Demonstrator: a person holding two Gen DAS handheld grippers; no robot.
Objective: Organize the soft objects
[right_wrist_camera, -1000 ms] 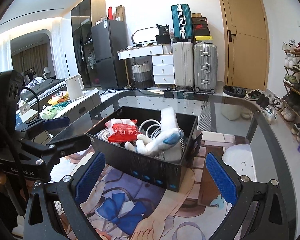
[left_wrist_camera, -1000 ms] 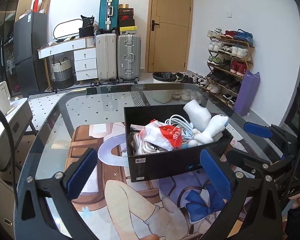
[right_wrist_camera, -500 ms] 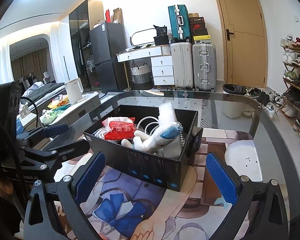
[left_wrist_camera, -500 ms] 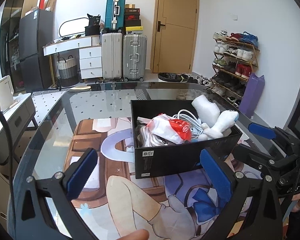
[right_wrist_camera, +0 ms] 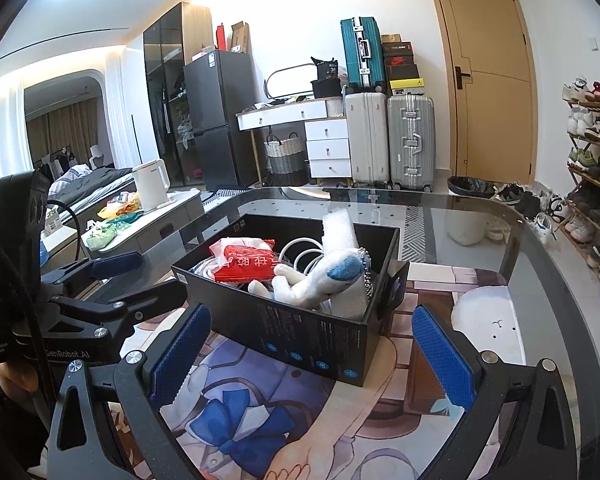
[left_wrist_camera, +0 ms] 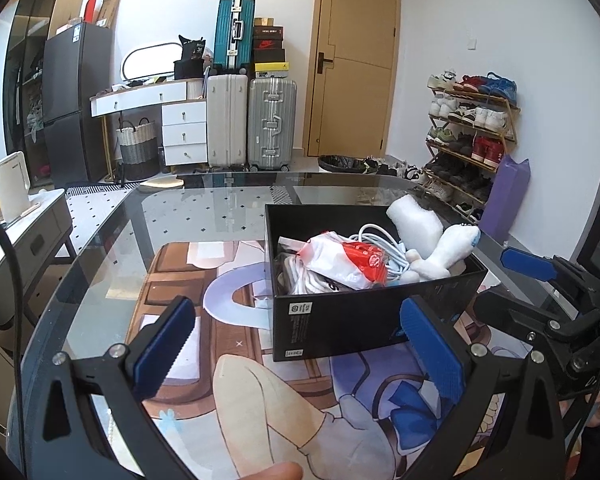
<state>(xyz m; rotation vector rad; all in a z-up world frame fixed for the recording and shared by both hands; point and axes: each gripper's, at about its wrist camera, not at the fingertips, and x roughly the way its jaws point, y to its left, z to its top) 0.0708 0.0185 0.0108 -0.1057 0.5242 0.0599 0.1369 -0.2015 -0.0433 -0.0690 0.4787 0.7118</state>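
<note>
While both grippers' jaws gape empty, the plush toy [right_wrist_camera: 320, 280] lies lengthwise in the black box [right_wrist_camera: 312, 344].

black box [right_wrist_camera: 300, 330] of soft items, plush toy [right_wrist_camera: 320, 282] on top, hand-held gripper [right_wrist_camera: 310, 346] spread wide

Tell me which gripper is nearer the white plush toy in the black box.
Right, though only slightly. The right gripper hovers open just short of the box's end holding the plush toy; the left gripper faces the opposite end.
</note>
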